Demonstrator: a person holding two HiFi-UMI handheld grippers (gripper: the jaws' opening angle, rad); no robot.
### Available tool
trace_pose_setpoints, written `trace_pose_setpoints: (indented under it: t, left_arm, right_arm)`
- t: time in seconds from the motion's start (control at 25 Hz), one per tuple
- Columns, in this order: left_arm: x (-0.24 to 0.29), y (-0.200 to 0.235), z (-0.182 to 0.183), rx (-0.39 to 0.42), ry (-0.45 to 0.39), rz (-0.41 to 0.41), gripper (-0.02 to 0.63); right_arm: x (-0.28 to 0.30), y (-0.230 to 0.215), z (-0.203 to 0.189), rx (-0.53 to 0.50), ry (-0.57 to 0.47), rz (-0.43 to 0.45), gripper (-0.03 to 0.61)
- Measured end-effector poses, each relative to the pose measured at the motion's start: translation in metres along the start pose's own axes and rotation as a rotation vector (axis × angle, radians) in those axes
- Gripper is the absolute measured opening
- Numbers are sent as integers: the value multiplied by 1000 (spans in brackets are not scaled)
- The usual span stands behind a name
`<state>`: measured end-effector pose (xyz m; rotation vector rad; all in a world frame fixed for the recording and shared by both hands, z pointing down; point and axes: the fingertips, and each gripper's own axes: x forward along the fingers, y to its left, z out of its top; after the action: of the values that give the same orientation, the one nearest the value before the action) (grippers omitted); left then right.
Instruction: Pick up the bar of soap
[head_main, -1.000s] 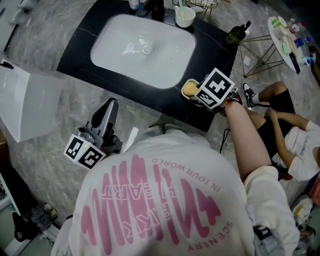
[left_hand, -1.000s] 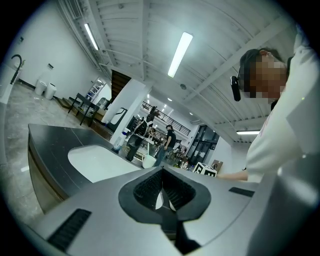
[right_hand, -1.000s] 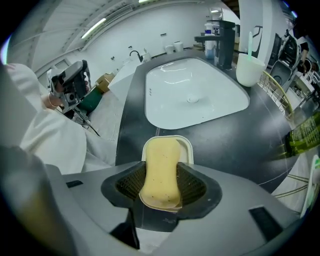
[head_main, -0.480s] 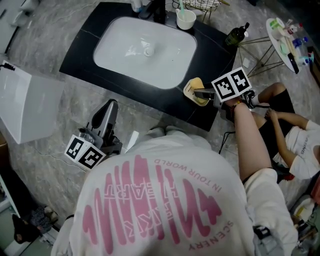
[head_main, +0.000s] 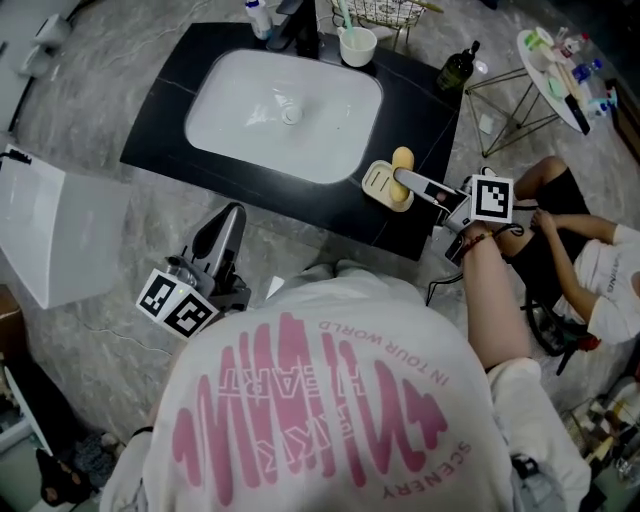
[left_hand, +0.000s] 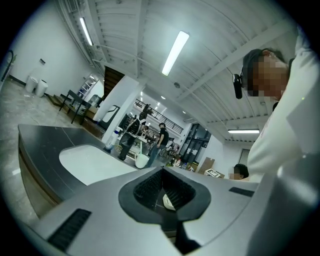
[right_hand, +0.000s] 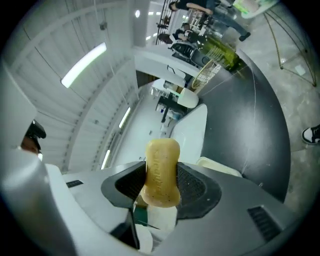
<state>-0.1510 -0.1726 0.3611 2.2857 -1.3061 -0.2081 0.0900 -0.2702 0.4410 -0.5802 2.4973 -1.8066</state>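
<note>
1. The right gripper (head_main: 404, 177) is clamped on the bar of soap (head_main: 402, 159); its ribbed pads press opposite sides, so the slippery bar stands on end between them.
2. The soap hangs over the black counter (head_main: 425, 95), just beside the cream soap dish (head_main: 376, 186) and right of the sink (head_main: 250, 120); the pick-up looks done.
3. The left gripper (head_main: 222, 235) is closed on nothing; it sits low by the person's body, out of the way.

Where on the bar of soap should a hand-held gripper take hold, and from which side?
Across its pinched-in middle, one pad on each long side, approaching square to its length. The right hand-held gripper holds the bar of soap that way; the waist should stop it sliding.
</note>
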Motion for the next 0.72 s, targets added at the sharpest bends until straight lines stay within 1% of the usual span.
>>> trace_pose_setpoints:
  t: [0.12,0.28,0.56,0.72]
  left_arm:
    - [8,-8,0,1,9,-43,9]
    - [23,-16,4,-20,-4,-102,9]
    - [39,-35,10,-32,-12,-204,9]
    - [41,-43,2,-39,16,-238,9]
  right_arm:
    - [-12,21,2,37,-127,91,196]
    - [-34,49,6,78,-284,208,196]
    - [-76,74,-3,137,-484,340,196]
    - [-95,75,-11,151,-557,366,196]
